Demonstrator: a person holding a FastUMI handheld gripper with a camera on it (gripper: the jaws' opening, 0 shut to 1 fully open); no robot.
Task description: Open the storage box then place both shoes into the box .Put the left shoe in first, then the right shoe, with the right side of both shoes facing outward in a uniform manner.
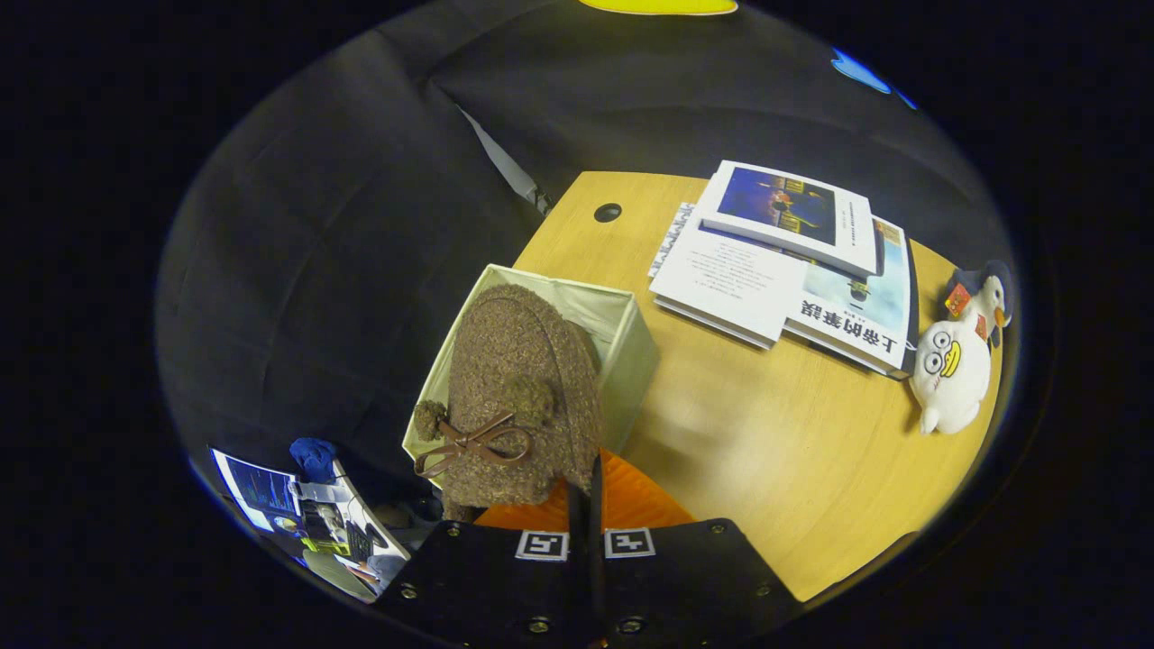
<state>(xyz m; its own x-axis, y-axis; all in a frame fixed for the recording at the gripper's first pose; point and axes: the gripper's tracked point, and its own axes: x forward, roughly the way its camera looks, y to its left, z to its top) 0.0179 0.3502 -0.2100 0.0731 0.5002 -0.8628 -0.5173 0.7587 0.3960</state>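
Right at the bottom, closest to me, is my hand-held gripper (586, 491). Its two fingers are squeezed together, with only a thin dark line between them. They pinch the back edge of a brown fuzzy shoe (518, 397), so I am holding the shoe up.

I am looking down from above. My hand-held gripper tilts down and forward, toward the box. The shoe hangs just ahead of my fingers, with its toe pointing away from me. It has a brown ribbon bow (473, 442) and two little fuzzy balls on the near end.

Under the shoe is the storage box (622, 329). It is pale and made of cloth, and its top is open. The shoe covers most of the opening, so I cannot see far inside. I cannot tell if the shoe touches the bottom of the box.

The box sits at the left edge of the wooden counter (775, 451). Something orange (631, 500) lies just beside my fingers, under the shoe's near end.

To the right of the box the counter is bare wood with lots of room. Farther off lies a stack of books (784, 261). A white toy duck (951, 365) lies near the counter's right edge.
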